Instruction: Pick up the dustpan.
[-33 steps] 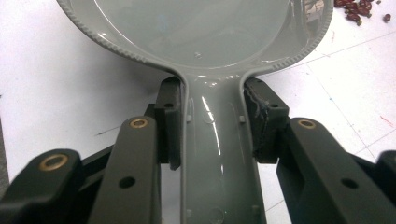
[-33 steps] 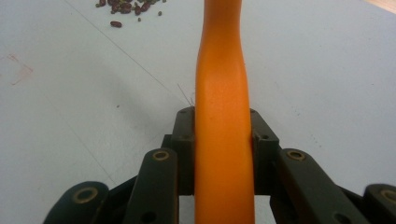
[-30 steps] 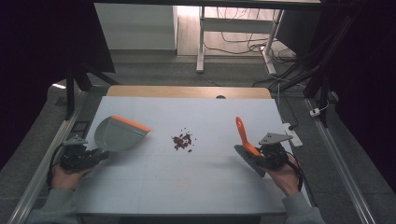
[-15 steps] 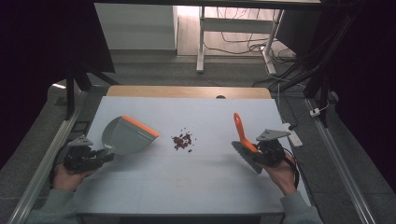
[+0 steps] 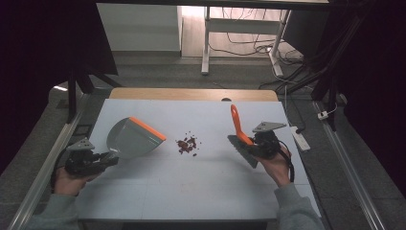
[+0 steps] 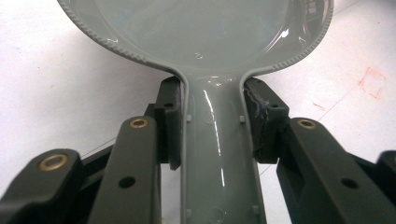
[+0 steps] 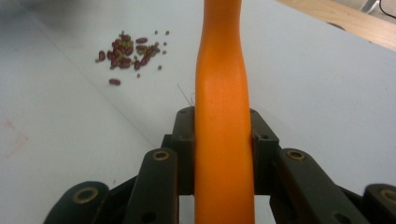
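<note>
The left gripper (image 5: 103,160) clamped the grey dustpan (image 5: 134,139) at nine o'clock of the beans (image 5: 187,145). The right gripper (image 5: 246,143) gripped the orange brush (image 5: 236,125) at three o'clock.

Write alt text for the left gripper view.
The left gripper clamps the grey handle of a dustpan, one black jaw on each side. The pan's round ribbed edge spreads across the top, over a white table.

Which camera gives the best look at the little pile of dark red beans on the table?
The right gripper view: the pile of dark red beans lies close enough to tell single beans apart. The high view shows it as a small dark cluster between the grey dustpan and the orange-handled brush.
</note>
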